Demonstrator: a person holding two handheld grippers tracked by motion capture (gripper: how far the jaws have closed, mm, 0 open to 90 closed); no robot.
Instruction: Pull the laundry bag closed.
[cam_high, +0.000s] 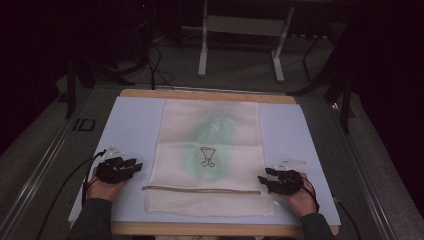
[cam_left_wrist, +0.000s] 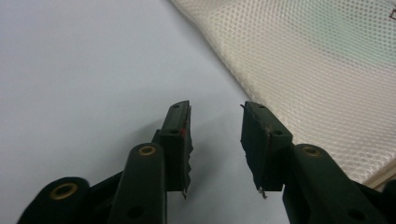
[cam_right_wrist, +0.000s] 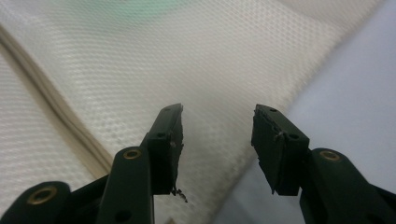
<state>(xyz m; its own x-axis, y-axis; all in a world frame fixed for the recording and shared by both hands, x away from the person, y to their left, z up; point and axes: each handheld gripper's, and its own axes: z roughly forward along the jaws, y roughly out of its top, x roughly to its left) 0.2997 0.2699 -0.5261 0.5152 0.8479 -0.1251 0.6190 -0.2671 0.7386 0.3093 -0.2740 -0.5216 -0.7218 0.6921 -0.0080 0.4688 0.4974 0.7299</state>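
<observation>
The cloth bag (cam_high: 210, 160) is lying flat in the middle of the bench (cam_high: 135, 125), on the pale blue mat, long axis running away from the person, near end folded over with a cord or seam line (cam_high: 200, 188) crossing it side to side.

Left claw (cam_high: 134, 166) is sitting on the mat just off the bag's left edge, jaws pointing in toward the cloth. In the left gripper view the left claw (cam_left_wrist: 215, 135) is standing wide open, nothing between the jaws, bare mat under them and the mesh cloth (cam_left_wrist: 317, 79) lying just ahead and to the right.

Right claw (cam_high: 262, 181) is sitting at the bag's right edge, near the end of the seam line, jaws pointing in toward the cloth. In the right gripper view the right claw (cam_right_wrist: 217, 140) is also gaping wide, gripping nothing; its left jaw is over the cloth (cam_right_wrist: 140, 74), its right jaw is over the mat, so the bag's edge is running between them. Whether the pads are touching the fabric I cannot tell.

Key relation: the bag is lying between the 2 claws, each side edge just inward of its claw. Right claw looks closer, already straddling its edge; left claw is a bit short of its edge. Likely next move is pinching both side edges.
</observation>
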